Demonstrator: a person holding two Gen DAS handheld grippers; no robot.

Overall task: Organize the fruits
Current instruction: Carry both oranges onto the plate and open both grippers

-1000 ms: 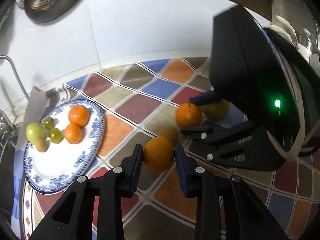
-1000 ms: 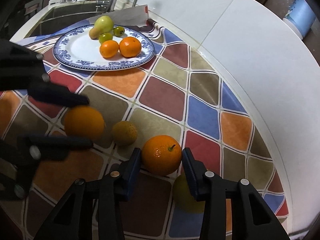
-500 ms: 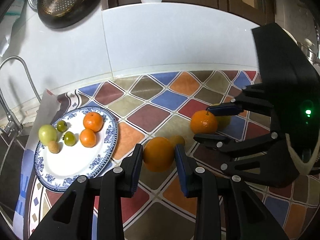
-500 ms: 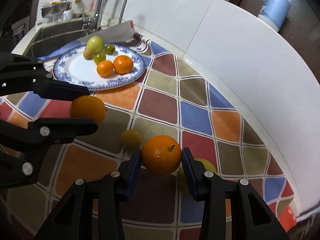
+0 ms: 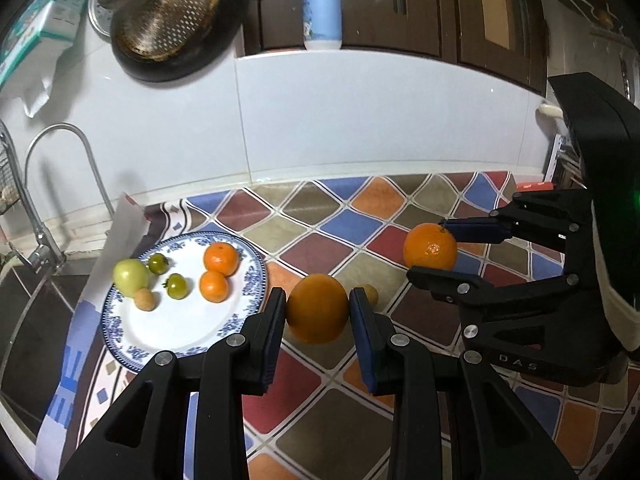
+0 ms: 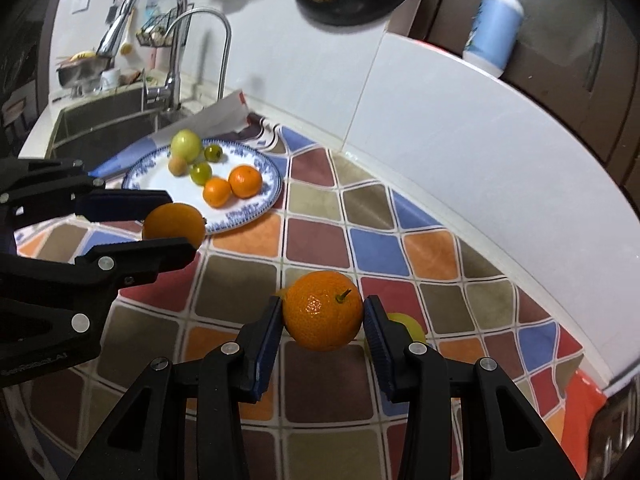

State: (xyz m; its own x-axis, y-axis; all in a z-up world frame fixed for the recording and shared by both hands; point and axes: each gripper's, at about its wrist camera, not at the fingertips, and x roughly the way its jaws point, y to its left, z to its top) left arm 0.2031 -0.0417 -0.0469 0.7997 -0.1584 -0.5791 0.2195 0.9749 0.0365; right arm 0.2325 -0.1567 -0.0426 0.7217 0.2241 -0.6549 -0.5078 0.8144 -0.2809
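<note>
Surface (image 5: 400, 208), covered w/ a multicolour diamond-pattern cloth, carries everything; sink (image 6: 100, 128) sits beyond it on the plate side. Plate (image 5: 248, 312), blue-rimmed, holds two small oranges, a pale green fruit, two small green ones & a tiny brown one – so it reads as the collection spot. Left hand-held gripper (image 5: 318, 312) is clenched on a smooth orange (image 5: 318, 308), lifted clear of the cloth, just beside the plate's near rim. Right hand-held gripper (image 6: 323, 314) is grasping a stemmed orange (image 6: 323, 310), also off the cloth, well apart from the plate. Step in hand, by my read: carry phase, both fruits picked, neither delivered yet. Next move likely: left swings over the bare white area of the plate, lowers, releases w/o knocking the small oranges; right needs a longer traverse across the cloth & should wait or come in behind so the two grippers don't collide. Still loose on the cloth: a yellow-green fruit (image 6: 412, 326) half hidden behind the right jaw, & a small tan fruit (image 5: 370, 292) peeking past the left one.
</note>
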